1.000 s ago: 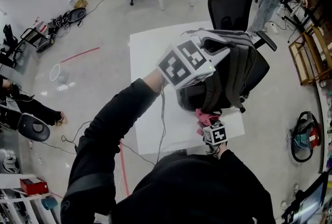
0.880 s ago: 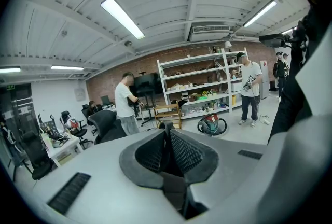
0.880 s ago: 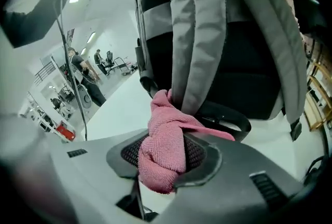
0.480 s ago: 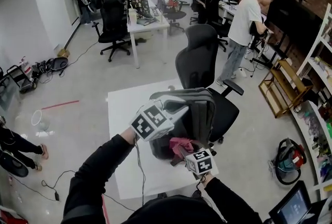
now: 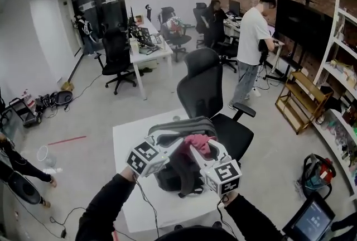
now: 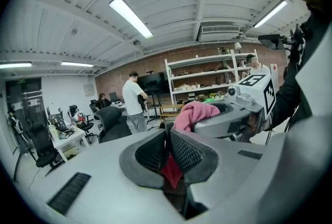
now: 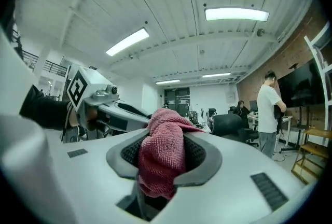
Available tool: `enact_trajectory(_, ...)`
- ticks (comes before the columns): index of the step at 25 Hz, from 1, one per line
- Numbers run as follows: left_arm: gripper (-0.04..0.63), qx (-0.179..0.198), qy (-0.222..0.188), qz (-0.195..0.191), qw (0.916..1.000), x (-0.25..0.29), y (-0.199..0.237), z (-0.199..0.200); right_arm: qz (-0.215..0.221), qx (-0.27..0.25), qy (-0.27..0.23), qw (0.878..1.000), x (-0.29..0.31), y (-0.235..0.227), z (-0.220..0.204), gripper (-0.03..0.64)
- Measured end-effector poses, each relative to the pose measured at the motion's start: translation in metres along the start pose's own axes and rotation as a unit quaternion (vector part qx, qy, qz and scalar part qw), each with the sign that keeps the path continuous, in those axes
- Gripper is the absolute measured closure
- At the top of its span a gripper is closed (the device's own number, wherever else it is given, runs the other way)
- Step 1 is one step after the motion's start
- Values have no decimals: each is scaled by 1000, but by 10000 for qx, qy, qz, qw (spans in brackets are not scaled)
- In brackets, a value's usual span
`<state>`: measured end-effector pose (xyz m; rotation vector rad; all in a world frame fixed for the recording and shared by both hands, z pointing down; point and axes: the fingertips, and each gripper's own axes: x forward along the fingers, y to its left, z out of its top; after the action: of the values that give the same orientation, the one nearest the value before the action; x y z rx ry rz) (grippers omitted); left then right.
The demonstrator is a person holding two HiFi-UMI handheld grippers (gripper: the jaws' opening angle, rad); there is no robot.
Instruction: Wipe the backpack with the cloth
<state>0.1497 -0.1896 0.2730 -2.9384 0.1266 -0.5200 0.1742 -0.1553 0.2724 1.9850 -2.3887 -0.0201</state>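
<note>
Fingers (image 7: 194, 154) of the right gripper (image 7: 165, 158) pinch the cloth (image 7: 165, 132), the left gripper (image 6: 167, 148) clamps the backpack (image 5: 170, 170) by its top; I'd brace it and wipe in firm, overlapping strokes

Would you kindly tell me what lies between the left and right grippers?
The backpack, with the cloth at its top, held in the right claw; the head view shows this.

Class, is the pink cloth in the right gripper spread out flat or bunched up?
Bunched up: the cloth hangs in crumpled folds, clamped by the right gripper.
</note>
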Motion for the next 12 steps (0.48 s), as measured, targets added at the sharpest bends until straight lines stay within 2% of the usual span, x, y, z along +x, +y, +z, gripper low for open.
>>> enact_trajectory(2, 552, -37, 48, 65, 10000, 2, -5, 0, 72, 96, 88, 9999, -4, -7, -8, 476)
enact_trajectory(5, 552, -136, 64, 201, 9997, 7, -11, 1, 185, 390, 397, 9983, -9, -15, -46, 476)
enact_trajectory(8, 552, -381, 5, 348, 9987, 7, -9, 3, 279, 701, 818, 9938, -15, -14, -99, 476)
enact_trajectory(12, 552, -655, -80, 543, 9963, 6, -5, 3, 395, 957, 1590, 9818, -22, -9, -182, 476)
